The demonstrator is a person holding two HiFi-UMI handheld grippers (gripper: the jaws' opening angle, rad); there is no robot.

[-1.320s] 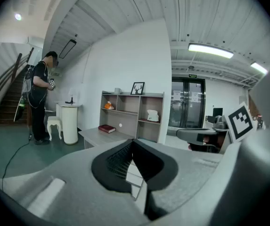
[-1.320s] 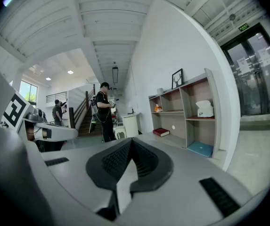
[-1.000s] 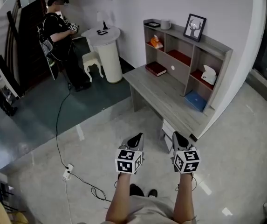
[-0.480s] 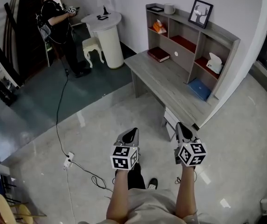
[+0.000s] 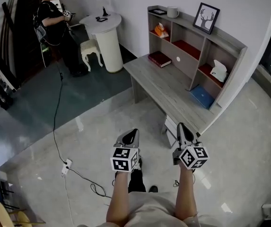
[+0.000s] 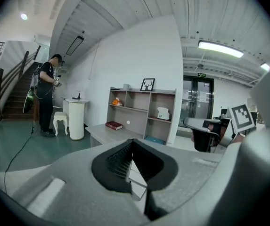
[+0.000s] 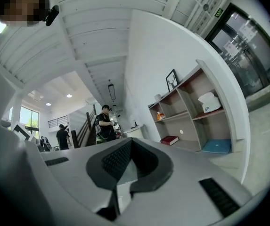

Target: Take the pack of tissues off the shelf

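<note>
The pack of tissues (image 5: 219, 71) is white and sits in the right middle compartment of the wooden shelf (image 5: 197, 45) on the desk. It also shows in the left gripper view (image 6: 163, 113) and the right gripper view (image 7: 208, 102). My left gripper (image 5: 131, 135) and right gripper (image 5: 182, 128) are held side by side over the floor in front of the desk, far short of the shelf. Both are shut with nothing between the jaws, which also shows for the left gripper (image 6: 132, 140) and the right gripper (image 7: 131, 140) in their own views.
The grey desk (image 5: 168, 96) carries a red book (image 5: 159, 58) and a blue book (image 5: 202, 96). An orange item (image 5: 161, 30), a mug (image 5: 172, 11) and a framed picture (image 5: 206, 18) are on the shelf. A person (image 5: 55, 27) stands by a round white table (image 5: 107, 39). A cable (image 5: 59, 126) crosses the floor.
The view has shifted slightly as I step across the floor near the desk. Both grippers stay shut and level in front of me. The person at the back has moved a little.
</note>
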